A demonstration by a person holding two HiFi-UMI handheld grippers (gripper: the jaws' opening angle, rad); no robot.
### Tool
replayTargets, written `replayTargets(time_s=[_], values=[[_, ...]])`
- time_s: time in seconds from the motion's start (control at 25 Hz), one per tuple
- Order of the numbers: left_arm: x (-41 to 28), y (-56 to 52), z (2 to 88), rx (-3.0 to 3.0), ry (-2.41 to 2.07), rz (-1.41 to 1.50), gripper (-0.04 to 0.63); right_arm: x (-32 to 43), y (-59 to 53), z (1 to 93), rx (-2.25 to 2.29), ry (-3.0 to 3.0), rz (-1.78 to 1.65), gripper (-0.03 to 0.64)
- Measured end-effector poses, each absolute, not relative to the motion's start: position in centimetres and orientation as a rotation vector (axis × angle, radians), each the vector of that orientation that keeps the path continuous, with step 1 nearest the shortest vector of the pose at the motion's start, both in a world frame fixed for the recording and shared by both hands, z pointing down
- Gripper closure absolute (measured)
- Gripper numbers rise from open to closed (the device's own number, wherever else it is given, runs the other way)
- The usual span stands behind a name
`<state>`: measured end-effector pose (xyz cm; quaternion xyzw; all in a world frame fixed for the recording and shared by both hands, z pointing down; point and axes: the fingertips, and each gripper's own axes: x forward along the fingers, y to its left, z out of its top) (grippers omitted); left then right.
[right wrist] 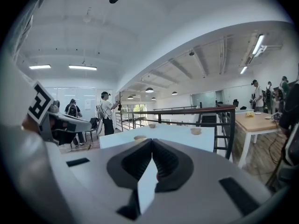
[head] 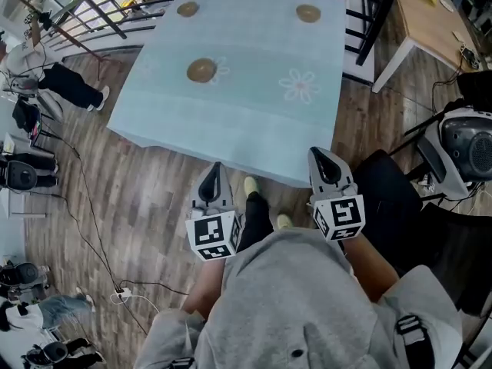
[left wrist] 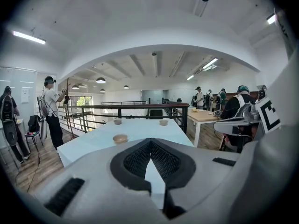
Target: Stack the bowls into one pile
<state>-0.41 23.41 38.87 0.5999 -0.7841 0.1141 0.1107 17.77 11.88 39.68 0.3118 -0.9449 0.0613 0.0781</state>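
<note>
Near bowl (head: 201, 70) left of centre on table (head: 254, 129), far-left bowl (head: 187, 8) and far-right bowl (head: 308, 12) by its far edge, left gripper (head: 216, 167) and right gripper (head: 318, 154) at its near edge, jaws closed, empty, well short of all bowls

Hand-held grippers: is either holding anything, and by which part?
Nothing is held: the left hand-held gripper and the right hand-held gripper are both shut and empty.

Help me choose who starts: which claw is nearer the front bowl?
Left. The left claw is off the table edge, almost in line with the front bowl; the right claw is farther right.
</note>
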Motion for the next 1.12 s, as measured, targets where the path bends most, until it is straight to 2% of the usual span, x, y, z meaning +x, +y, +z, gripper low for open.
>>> replayTargets(time_s=[0.52, 1.12], values=[[-9.1, 18.5, 39.3, 1.768, -2.283, 0.323, 0.577, 9.8, 6.9, 39.1, 0.97, -2.811, 0.132, 0.589], [-15.4, 13.6, 39.0, 1.835, -2.226, 0.328, 0.577, 4.1, 4.6, 38.2, 0.996, -2.766, 0.105, 0.589]])
